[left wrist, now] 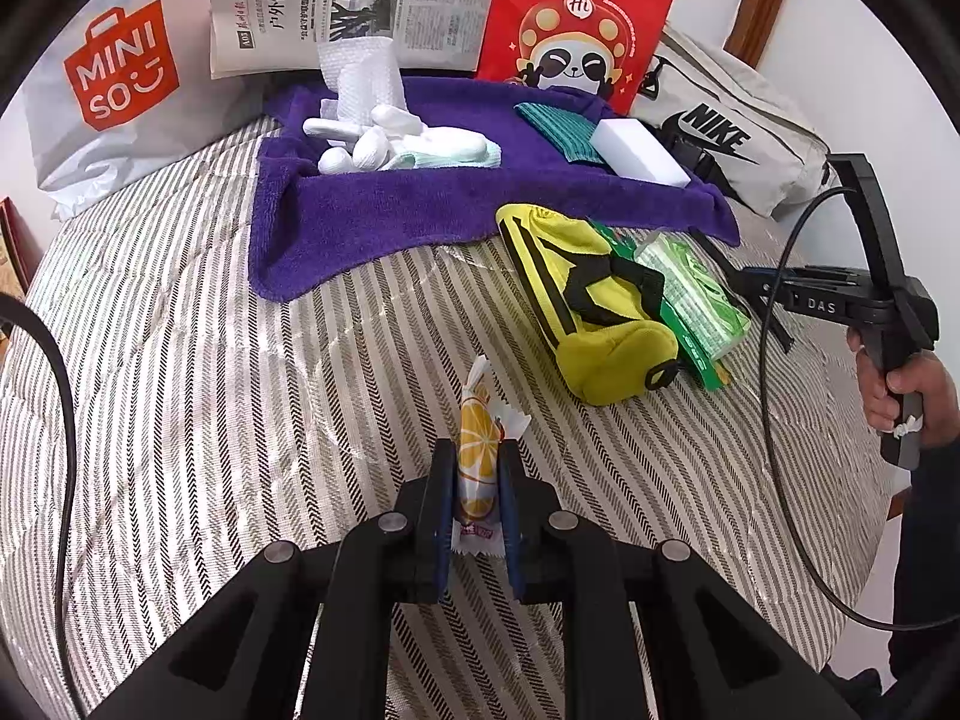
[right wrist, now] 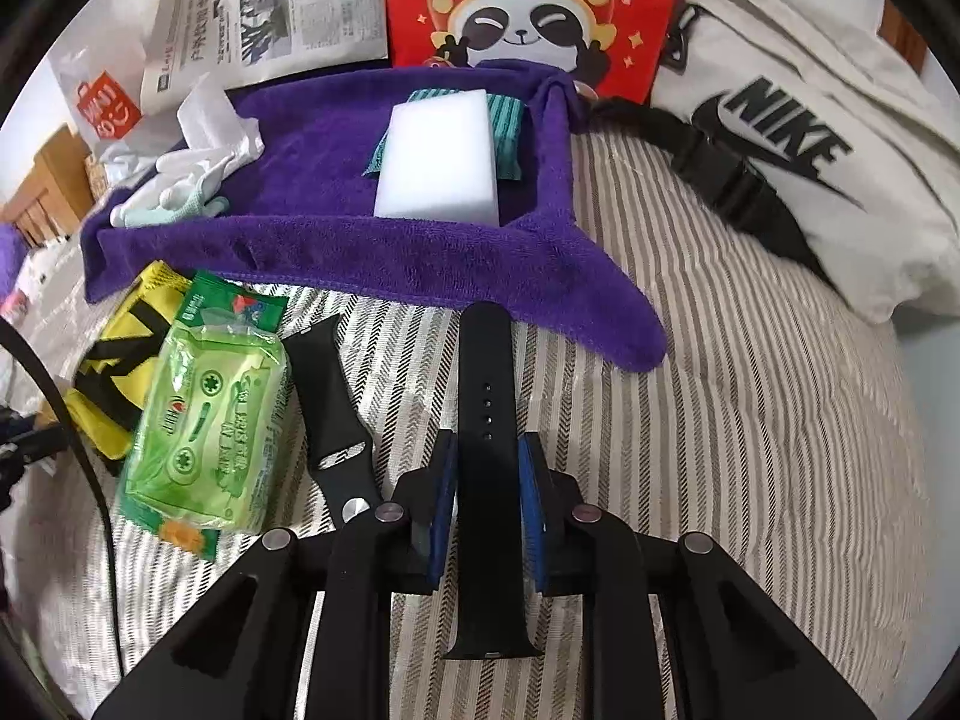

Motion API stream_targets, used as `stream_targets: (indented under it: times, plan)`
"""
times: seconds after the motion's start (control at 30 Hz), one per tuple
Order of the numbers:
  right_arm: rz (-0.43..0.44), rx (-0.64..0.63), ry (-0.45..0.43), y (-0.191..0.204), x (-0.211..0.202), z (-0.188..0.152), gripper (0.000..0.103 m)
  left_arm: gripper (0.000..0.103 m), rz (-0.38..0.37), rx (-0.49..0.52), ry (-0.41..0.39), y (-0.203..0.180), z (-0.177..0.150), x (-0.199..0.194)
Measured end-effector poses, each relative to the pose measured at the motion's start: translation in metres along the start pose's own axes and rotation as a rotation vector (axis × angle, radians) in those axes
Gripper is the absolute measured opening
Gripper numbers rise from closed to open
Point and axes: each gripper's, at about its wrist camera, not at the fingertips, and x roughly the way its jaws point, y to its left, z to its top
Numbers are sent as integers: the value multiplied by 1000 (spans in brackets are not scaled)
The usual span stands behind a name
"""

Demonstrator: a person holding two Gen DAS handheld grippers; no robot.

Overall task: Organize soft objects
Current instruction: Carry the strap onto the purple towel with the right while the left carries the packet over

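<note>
My left gripper point(left wrist: 478, 468) is shut on a small orange-slice candy packet point(left wrist: 477, 462), held above the striped bedcover. My right gripper point(right wrist: 487, 450) is shut on a black watch strap point(right wrist: 487, 420) that lies lengthwise between its pads; the right gripper also shows in the left wrist view point(left wrist: 756, 288). A second black strap point(right wrist: 333, 402) lies left of it. A purple towel point(right wrist: 336, 240) holds a white sponge block point(right wrist: 441, 156), a teal cloth point(right wrist: 504, 132) and white gloves point(left wrist: 384, 138). A yellow pouch point(left wrist: 588, 306) and green wipes pack point(right wrist: 207, 420) lie in front of the towel.
A red panda bag point(left wrist: 576, 24), newspaper point(left wrist: 336, 0), Miniso bag point(left wrist: 120, 72) and grey Nike bag point(right wrist: 798, 144) stand along the back and right. A black cable point(left wrist: 774, 420) hangs from the right gripper. The bed's edge falls away at the right.
</note>
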Motion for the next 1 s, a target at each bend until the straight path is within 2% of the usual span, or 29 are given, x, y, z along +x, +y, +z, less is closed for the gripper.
stream_targets:
  times: [0.13, 0.57, 1.0]
  plan:
    - [46, 57, -9, -10, -14, -1, 20, 14, -17, -6, -26, 0, 2, -5]
    - [83, 47, -61, 2, -53, 5, 20, 14, -8, 2, -71, 1, 20, -30]
    - [142, 7, -94, 29, -62, 57, 20, 14, -10, 11, -105, 3, 61, -33]
